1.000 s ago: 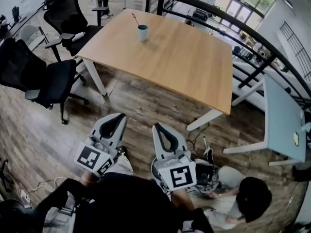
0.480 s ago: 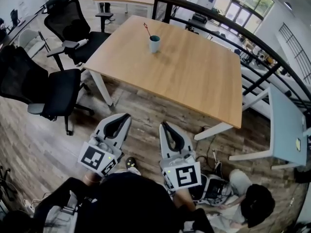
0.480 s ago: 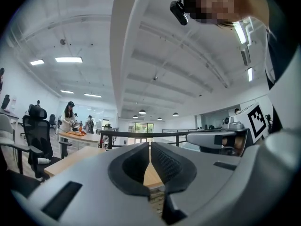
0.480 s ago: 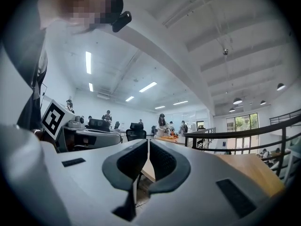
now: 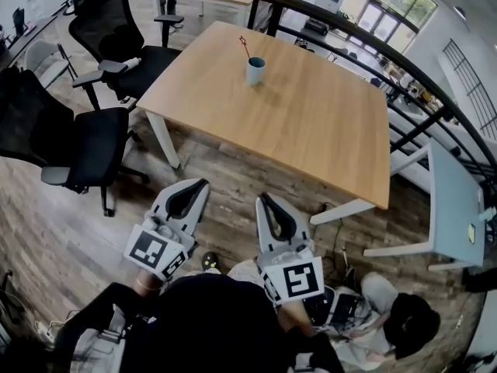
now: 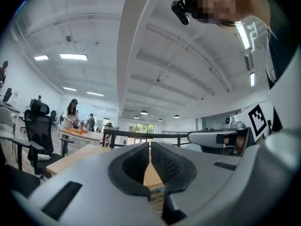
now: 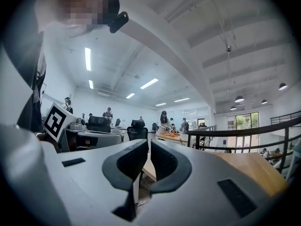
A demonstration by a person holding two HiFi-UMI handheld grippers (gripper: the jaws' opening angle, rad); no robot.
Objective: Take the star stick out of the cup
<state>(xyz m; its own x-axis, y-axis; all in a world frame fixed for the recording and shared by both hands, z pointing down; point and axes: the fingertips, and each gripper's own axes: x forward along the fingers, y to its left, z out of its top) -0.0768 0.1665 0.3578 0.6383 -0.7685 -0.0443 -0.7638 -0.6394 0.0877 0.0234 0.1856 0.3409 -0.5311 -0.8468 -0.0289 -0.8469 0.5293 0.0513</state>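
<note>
A light blue cup [image 5: 255, 70] stands on the far part of the wooden table [image 5: 311, 123]. A thin stick with a red star top [image 5: 245, 47] leans out of the cup to the left. My left gripper [image 5: 201, 186] and right gripper [image 5: 262, 201] are held low over the wood floor, well short of the table's near edge. Both point toward the table, shut with nothing between the jaws. In the left gripper view the shut left gripper [image 6: 149, 148] shows only a strip of table beyond. The right gripper [image 7: 149, 143] looks past the table edge. The cup shows in neither gripper view.
Black office chairs [image 5: 78, 142] [image 5: 116, 29] stand left of the table. A dark railing [image 5: 373, 45] curves behind it. A pale table [image 5: 454, 200] is at the right. A person [image 5: 404, 321] crouches by cables at lower right. People stand at a far table [image 7: 169, 136].
The view has shifted, so the table and cup now sit further right and slightly lower in the head view. Both grippers stay shut and side by side.
</note>
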